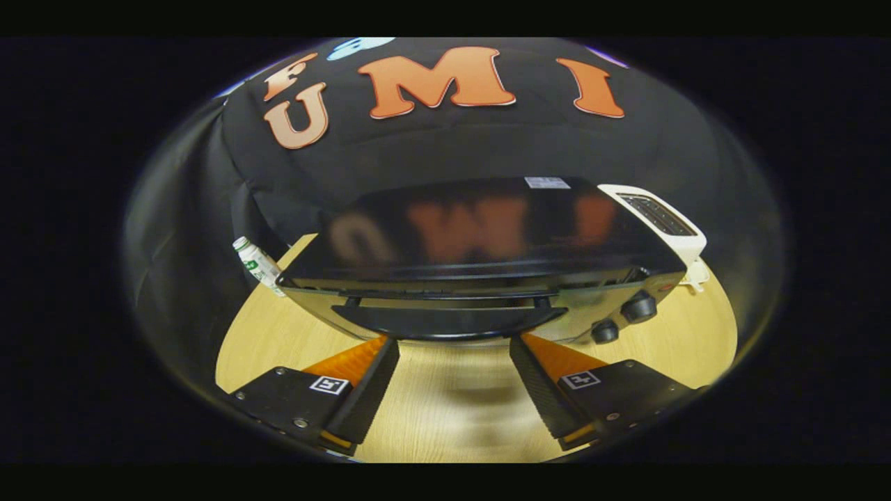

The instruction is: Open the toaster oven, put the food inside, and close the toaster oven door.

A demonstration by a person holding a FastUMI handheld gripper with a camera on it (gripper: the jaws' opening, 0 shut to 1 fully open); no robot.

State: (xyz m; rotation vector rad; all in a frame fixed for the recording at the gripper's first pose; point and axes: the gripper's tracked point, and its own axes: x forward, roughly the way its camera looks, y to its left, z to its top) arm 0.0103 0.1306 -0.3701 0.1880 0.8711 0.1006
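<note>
A black toaster oven (480,243) with a glossy top stands on the wooden table just ahead of my fingers. Its door is closed, and the long dark door handle (449,321) runs across the front, right beyond my fingertips. Two round knobs (626,316) sit on its right front. My gripper (452,341) is open, one finger on each side of the handle's middle, with bare table between them. Whether the tips touch the handle I cannot tell. I see no food in the fingers.
A small white bottle with a green label (256,264) stands left of the oven. A white slot toaster (661,219) sits behind the oven's right end. The light wooden table (452,410) lies beneath my fingers.
</note>
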